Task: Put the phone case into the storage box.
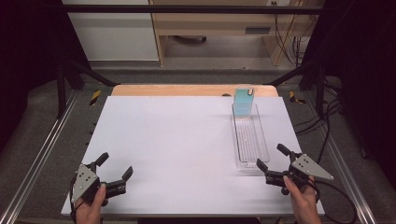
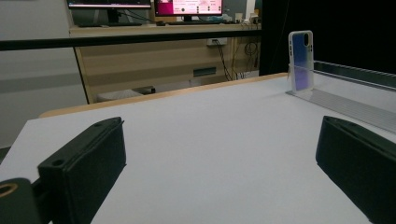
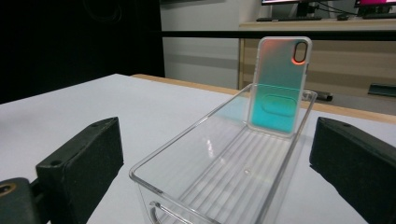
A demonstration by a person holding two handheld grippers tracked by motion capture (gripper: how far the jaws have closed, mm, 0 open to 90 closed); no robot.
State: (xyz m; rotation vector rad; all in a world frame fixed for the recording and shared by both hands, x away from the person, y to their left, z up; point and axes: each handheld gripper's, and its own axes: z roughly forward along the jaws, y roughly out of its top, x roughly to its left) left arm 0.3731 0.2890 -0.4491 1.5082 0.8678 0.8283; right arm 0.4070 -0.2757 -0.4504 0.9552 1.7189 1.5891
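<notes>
A long clear plastic tray [image 1: 263,140] [image 3: 154,161] lies on the right half of the white table top. A phone case [image 1: 243,101] [image 3: 279,84] [image 2: 300,60] with a teal shimmer stands upright against the tray's far end. My right gripper [image 1: 270,157] [image 3: 215,163] rests at the tray's near end, open, its jaws wide on either side of that end without touching it. My left gripper [image 1: 116,165] [image 2: 224,168] sits at the front left of the table, open, with bare table between its jaws.
The white sheet [image 1: 177,140] covers a wooden table whose far edge [image 1: 187,90] shows. Metal frame rails [image 1: 32,163] run along both sides. Desks, monitors and cables stand beyond the table.
</notes>
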